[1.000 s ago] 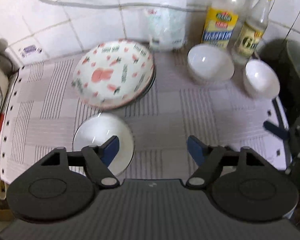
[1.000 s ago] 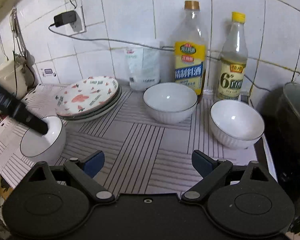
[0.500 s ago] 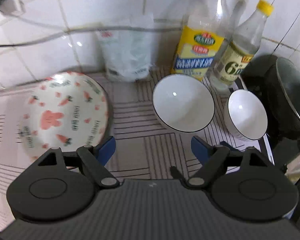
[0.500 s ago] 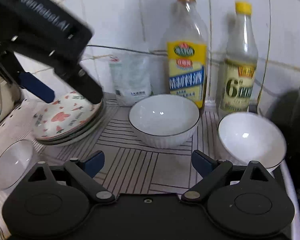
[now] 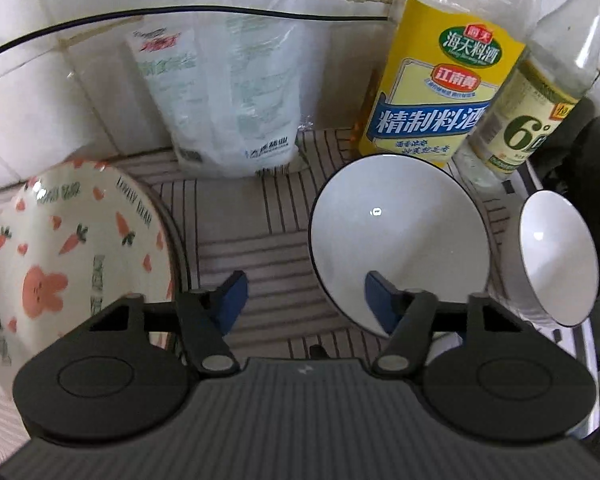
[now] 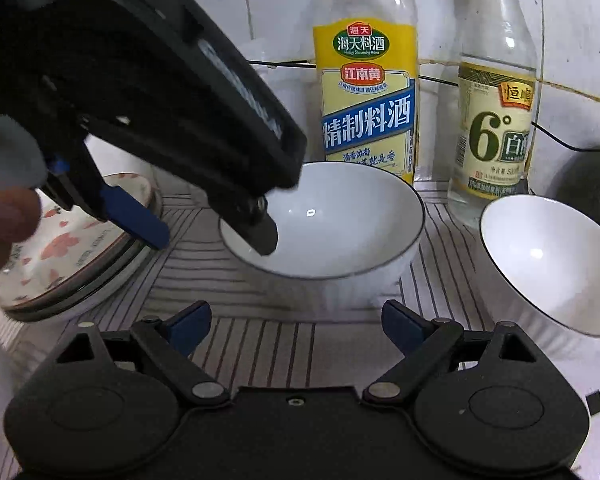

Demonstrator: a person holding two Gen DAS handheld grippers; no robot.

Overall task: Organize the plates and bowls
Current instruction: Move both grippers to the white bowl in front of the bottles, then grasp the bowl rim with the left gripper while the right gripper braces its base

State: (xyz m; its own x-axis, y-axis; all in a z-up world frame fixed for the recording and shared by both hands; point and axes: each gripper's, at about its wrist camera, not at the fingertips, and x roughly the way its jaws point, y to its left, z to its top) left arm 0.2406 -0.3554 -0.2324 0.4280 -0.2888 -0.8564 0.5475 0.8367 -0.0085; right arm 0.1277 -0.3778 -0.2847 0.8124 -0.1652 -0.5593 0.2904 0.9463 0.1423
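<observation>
- The plates [image 5: 72, 256] already sit in one stack at the left of the striped mat [image 5: 236, 248], the carrot-and-rabbit one on top; that part looks done.
- Two white bowls stand apart and unstacked: the middle bowl [image 5: 396, 240] in front of the yellow-label bottle [image 5: 440, 88], and the right bowl [image 5: 556, 260] near the mat's right edge, beside the green-label bottle [image 5: 536, 120].
- The left gripper [image 5: 302, 296] is spread wide and holds nothing; its right finger hangs over the near-left rim of the middle bowl, its left finger outside the rim. I cannot tell whether either touches.
- The right gripper [image 6: 296, 324] is also spread wide and empty, low over the mat just in front of the middle bowl.
- Judging by this, gathering the bowls into one stack is what remains, with the middle bowl likely to be gripped first.
</observation>
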